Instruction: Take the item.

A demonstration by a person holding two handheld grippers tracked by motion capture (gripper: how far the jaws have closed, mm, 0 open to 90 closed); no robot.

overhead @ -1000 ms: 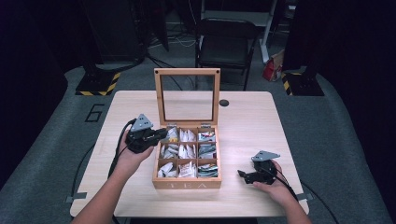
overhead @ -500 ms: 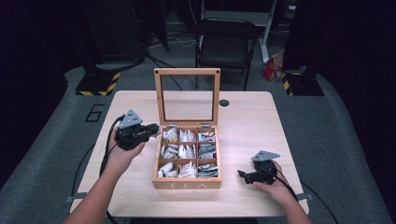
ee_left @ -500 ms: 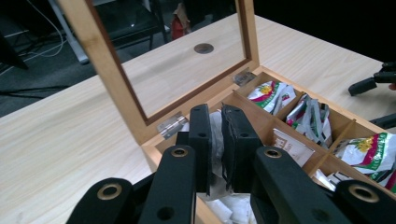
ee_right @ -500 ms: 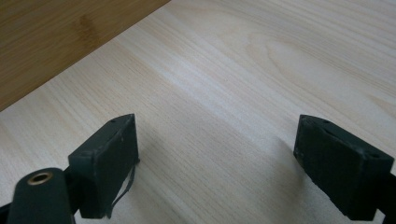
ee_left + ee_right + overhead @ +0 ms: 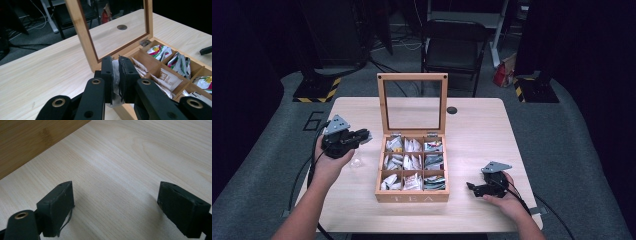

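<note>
While the wooden tea box sits open in the middle of a pale wooden table, its glass-paned lid standing upright at the back, the left gripper is held above the table just left of the box. Its two black jaws are closed on a white tea packet, seen pinched between them in the left gripper view. The packet is clear of the box and hangs over bare tabletop.

The box has nine compartments in three rows, most stuffed with white and coloured packets. The right gripper rests low on the table just right of the box's front corner, jaws spread wide and holding nothing.

The step in hand looks like lifting one packet out and setting it down on the table. To do that well, the left hand would likely lower the packet close to the surface, well clear of the box wall, before the jaws part, so that the light packet does not flutter or slide. A gentle release suits thin paper or foil.

Much of the packet is hidden between the jaws, so its print and exact shape cannot be made out. A faint pale patch lies on the table below the left gripper in the high view; what it is cannot be told.
</note>
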